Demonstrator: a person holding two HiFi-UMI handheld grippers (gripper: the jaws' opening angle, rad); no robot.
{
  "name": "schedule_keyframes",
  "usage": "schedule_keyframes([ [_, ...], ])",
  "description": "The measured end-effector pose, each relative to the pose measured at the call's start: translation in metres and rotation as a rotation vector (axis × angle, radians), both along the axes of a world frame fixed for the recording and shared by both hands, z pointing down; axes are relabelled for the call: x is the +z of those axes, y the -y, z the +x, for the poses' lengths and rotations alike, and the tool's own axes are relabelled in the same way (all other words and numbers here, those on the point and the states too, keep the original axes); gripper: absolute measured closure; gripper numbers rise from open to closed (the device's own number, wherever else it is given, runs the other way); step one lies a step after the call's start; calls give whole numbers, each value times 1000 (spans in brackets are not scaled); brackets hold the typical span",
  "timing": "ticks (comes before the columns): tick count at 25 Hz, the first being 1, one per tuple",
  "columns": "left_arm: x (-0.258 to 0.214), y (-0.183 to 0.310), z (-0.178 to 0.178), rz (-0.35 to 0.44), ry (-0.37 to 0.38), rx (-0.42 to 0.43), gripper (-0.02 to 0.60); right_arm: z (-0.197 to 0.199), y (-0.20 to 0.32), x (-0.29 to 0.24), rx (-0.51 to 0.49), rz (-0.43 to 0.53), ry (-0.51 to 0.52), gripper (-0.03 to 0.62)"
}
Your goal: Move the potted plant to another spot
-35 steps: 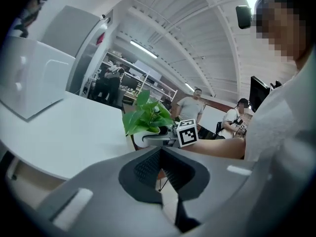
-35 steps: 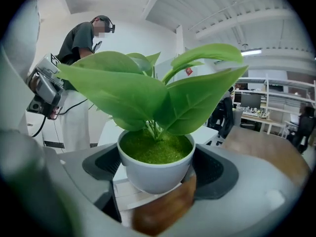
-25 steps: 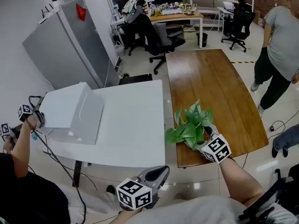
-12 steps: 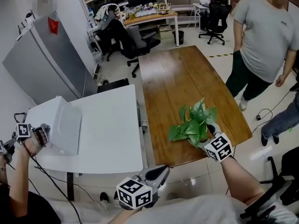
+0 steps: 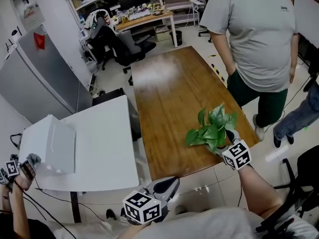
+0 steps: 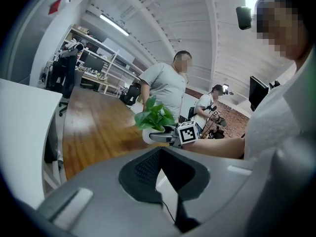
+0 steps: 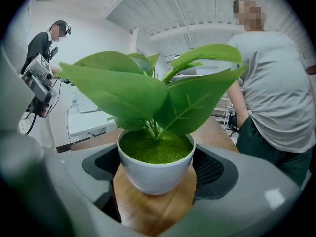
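White and smooth, the pot point(image 7: 155, 172) of the potted plant point(image 5: 212, 133) is clamped between the pads point(image 7: 213, 169) of the right gripper point(image 5: 223, 141), above the near right end of the wooden table point(image 5: 169, 93); we cannot tell whether its base touches the wood. We judge the load light but top-heavy, the wall slippery, the leaves point(image 7: 148, 93) soft. Grip the pot wall below the rim, never the foliage, and hold it upright. The left gripper point(image 5: 169, 184) hangs low, jaws together on nothing.
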State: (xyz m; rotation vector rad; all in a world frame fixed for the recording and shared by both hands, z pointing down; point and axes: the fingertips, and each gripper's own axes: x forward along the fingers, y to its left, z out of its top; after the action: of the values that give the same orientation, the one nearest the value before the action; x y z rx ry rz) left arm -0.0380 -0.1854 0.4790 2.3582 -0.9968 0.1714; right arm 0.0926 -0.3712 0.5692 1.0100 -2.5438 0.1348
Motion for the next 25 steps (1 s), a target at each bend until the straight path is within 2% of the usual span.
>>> schedule_keyframes([
  [9,8,5,31,-13,15,26,584,60,4,39,110,-50,-1,140],
  [25,11,3,15,-32,19,4,584,68,5,59,166,-61,6,140],
])
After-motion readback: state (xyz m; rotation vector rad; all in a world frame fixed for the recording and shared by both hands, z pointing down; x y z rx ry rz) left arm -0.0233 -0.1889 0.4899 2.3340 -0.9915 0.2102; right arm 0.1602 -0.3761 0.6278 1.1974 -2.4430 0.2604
